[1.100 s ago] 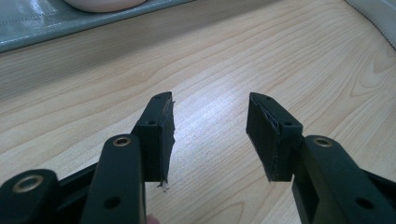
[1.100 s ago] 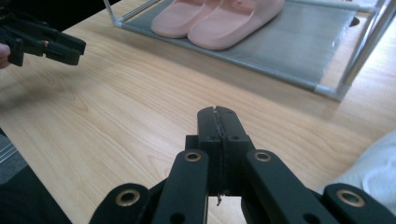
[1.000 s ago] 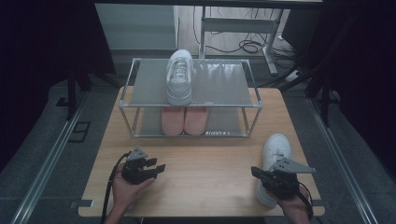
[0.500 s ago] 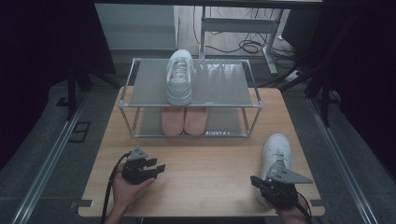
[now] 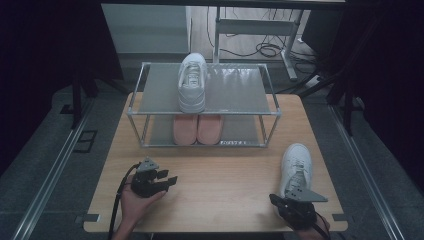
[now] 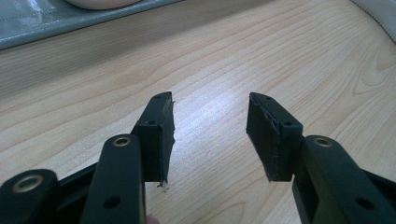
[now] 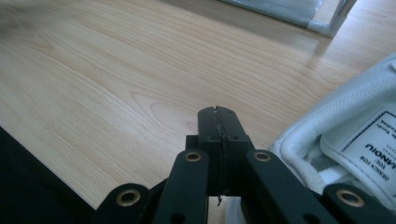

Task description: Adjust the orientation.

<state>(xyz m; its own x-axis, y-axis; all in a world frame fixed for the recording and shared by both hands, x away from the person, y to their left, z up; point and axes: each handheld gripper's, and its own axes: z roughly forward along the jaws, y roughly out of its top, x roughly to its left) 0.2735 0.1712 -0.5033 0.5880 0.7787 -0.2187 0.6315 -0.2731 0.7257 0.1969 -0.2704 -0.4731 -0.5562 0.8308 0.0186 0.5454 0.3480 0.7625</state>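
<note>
At near right table edge, right gripper (image 5: pixel 283 201) pressed together, empty, beside white shoe (image 5: pixel 296 168); spread jaws before pinching heel collar. Left gripper (image 5: pixel 167 180) spread, idle.

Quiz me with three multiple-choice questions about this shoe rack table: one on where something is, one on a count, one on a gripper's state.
1. Where is the pair of pink shoes?
A. on the rack's top shelf
B. on the rack's lower shelf
C. on the table by the right hand-held gripper

2. How many white shoes are there?
A. one
B. two
C. four

3. How do the right hand-held gripper's jaws stand?
A. shut, empty
B. wide open
C. clamped on a shoe

Answers: 1 B, they sit under the rack top; 2 B, one white shoe on top, one white shoe on the table; 3 A, the right gripper view shows the pads meeting.
</note>
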